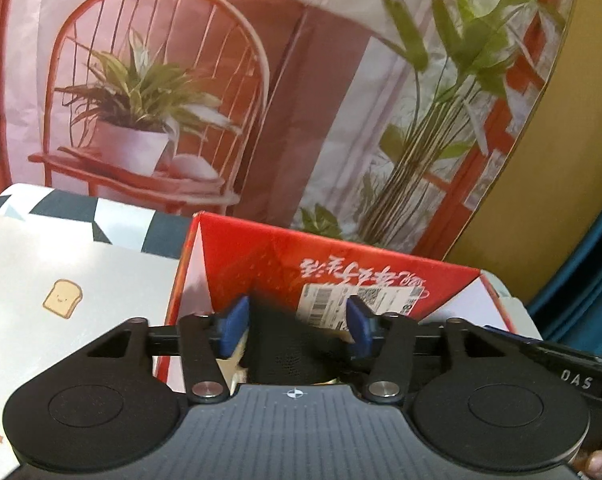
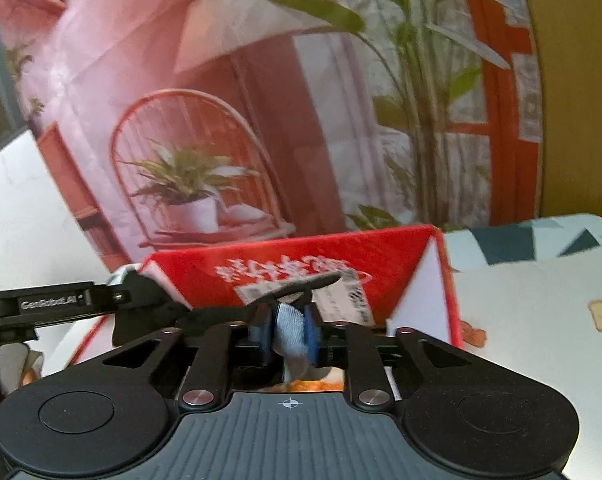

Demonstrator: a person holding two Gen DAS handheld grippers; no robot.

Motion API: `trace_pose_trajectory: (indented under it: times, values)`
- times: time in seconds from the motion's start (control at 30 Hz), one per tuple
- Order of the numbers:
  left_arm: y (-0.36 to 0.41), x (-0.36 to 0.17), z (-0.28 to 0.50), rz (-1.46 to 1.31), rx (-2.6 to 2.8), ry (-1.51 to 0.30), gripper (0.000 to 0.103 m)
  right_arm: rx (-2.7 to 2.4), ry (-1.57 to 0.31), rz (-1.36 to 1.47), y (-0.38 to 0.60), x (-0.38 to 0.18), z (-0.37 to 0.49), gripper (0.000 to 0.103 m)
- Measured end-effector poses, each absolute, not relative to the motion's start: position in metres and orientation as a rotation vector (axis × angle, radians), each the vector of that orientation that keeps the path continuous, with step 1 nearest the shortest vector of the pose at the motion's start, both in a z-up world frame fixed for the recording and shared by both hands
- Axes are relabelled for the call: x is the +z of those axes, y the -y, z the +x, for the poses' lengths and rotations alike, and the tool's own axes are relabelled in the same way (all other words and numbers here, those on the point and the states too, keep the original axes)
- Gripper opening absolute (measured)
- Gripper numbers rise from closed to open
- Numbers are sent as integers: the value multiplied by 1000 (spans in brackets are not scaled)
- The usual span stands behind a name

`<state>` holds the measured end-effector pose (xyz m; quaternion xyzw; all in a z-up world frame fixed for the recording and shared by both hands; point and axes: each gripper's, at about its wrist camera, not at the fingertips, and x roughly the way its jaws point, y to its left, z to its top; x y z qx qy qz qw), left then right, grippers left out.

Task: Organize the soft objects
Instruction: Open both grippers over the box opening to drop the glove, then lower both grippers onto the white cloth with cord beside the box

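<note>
Both claws work over the open red box (image 1: 333,276), where a soft piece could miss or snag.

Left wrist view: the left gripper (image 1: 297,326) stands wide apart around a black fabric item (image 1: 285,344), not pinching it; it may slump outside the box. Right wrist view: the right gripper (image 2: 285,330) is clamped narrow on a light blue cloth (image 2: 289,328) above the box; a thin pinch could slip, or the neighbouring claw may catch it.

- A surface (image 1: 73,280) covered in white cloth printed with small toast cartoons carries the things.
- An open red box (image 1: 285,264) rests on it.
- A teal-and-white patterned cushion (image 1: 81,208) lies just behind the cloth.
</note>
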<state>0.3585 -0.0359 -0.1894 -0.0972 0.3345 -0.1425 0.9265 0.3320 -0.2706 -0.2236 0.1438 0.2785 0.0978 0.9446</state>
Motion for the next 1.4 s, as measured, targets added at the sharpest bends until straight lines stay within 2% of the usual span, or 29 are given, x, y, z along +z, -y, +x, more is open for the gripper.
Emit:
trace_pose_trajectory:
  times: [0.2,0.53,0.87,1.4]
  values:
    - [33,-181,341,-166,-322,-662,60,187,-561,311,275,-227,317,23]
    - [22,-164,266,-143,-324,-592,61,267,-421,289,273,-215,252,24]
    - [3,-185,213,-210,-275,-638,60,303,-392,253,272,-216,202,24]
    - [25,-238,203,-228,-313,-850,59,301,-465,312,275,-250,168,24]
